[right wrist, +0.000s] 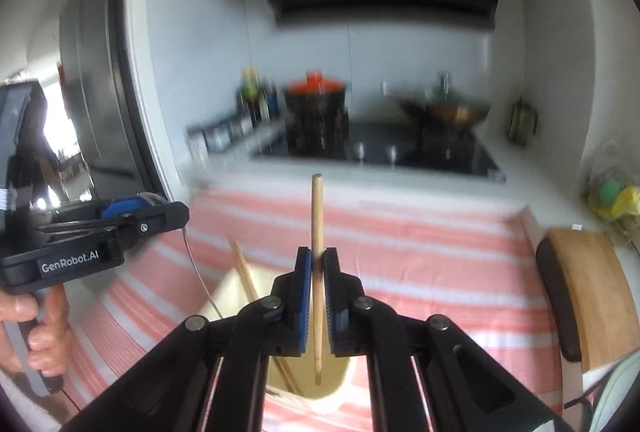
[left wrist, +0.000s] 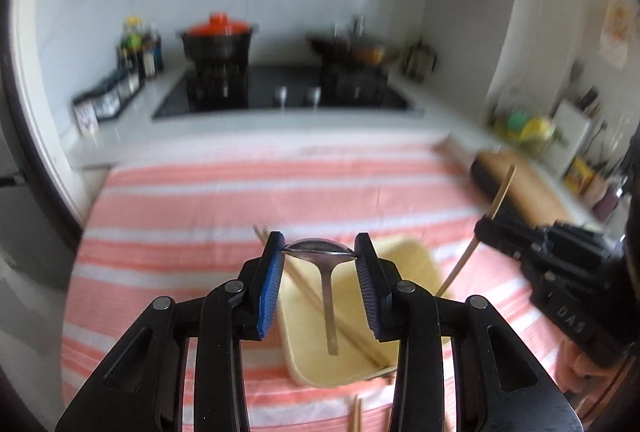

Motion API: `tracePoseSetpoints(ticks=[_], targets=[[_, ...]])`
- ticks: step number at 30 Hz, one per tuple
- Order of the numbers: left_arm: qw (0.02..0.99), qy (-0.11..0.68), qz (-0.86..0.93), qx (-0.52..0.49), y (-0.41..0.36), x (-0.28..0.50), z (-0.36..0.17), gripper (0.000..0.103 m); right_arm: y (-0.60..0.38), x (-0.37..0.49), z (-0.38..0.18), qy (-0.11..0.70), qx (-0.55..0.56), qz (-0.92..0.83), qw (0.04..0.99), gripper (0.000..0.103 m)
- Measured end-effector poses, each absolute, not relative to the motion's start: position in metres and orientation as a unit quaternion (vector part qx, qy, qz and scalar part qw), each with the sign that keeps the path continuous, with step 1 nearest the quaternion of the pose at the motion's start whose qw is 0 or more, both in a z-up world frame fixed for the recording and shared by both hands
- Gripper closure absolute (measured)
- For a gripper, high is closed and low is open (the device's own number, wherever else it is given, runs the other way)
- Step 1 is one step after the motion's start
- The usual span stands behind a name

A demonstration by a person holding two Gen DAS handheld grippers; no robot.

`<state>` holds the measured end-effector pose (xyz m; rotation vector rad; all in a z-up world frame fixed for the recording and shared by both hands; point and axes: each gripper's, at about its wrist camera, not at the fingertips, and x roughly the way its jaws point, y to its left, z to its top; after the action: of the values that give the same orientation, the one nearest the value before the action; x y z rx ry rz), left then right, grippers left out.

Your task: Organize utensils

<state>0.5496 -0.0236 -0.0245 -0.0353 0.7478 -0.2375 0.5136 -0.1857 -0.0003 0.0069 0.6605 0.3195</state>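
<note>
- Here both grippers hang loaded above the yellow tray point(left wrist: 404, 264), which lies on the pink-and-white striped cloth point(left wrist: 200, 200) near the camera, with a pair of chopsticks point(left wrist: 308, 292) already slanting across it.
- The left gripper point(left wrist: 320, 252) stands partly open, its blue pads pinching a metal spoon point(left wrist: 326, 272) by the rim of the bowl; the handle dangles down toward the tray.
- The right gripper point(right wrist: 318, 264) is closed almost fully on a single wooden chopstick point(right wrist: 317, 216), held near upright, its lower tip over the tray.
- Likely step: lay each piece in the tray. Lower first, so the dangling ends touch down before release.
- Tilt the chopstick to lie beside the pair, not across them.
- The rim grip on the spoon looks thin; move gently lest it swing or slip.
- Keep the two grippers apart over the narrow tray; set down one at a time.
</note>
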Motion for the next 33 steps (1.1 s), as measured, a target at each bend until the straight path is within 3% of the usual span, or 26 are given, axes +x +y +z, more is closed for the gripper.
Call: tracePoseSetpoints(ticks=[4,5,6,7,8,9,12,16,20,26,33], targets=[[0.905,0.415,-0.089,0.015,-0.034,0.567,-0.057,0.065,-0.188,0.532,-0.031,0.376,0.024,0.155,0.913,0.096],[0.905,0.417,-0.079,0.016,-0.031,0.565,-0.054,0.062,-0.190,0.535,-0.032,0.385,0.029,0.150,0.910,0.091],[0.908,0.411,-0.081,0.009,-0.026,0.560,-0.047,0.052,-0.193,0.535,-0.030,0.388,0.037,0.146,0.909,0.084],[0.910,0.404,-0.088,0.003,-0.020,0.552,-0.041,0.046,-0.197,0.533,-0.024,0.385,0.045,0.142,0.911,0.066],[0.915,0.390,-0.102,-0.004,-0.011,0.537,-0.029,0.034,-0.204,0.526,-0.016,0.375,0.052,0.139,0.915,0.058],[0.919,0.380,-0.107,0.000,-0.005,0.523,-0.020,0.026,-0.210,0.517,-0.008,0.364,0.055,0.138,0.920,0.057],[0.918,0.375,-0.123,0.035,0.015,0.474,-0.007,0.016,-0.227,0.486,0.017,0.346,0.032,0.135,0.928,0.057],[0.903,0.401,-0.132,0.080,0.041,0.402,-0.028,0.009,-0.247,0.420,0.023,0.330,-0.022,0.114,0.937,0.036],[0.894,0.428,-0.123,0.055,0.062,0.340,-0.086,0.007,-0.263,0.347,-0.035,0.366,-0.053,0.092,0.925,0.036],[0.893,0.444,-0.073,0.006,0.074,0.306,-0.175,0.007,-0.281,0.269,-0.153,0.447,0.002,0.046,0.893,0.036],[0.895,0.444,-0.024,0.024,0.071,0.310,-0.214,0.007,-0.281,0.241,-0.191,0.449,-0.001,0.005,0.894,0.036]])
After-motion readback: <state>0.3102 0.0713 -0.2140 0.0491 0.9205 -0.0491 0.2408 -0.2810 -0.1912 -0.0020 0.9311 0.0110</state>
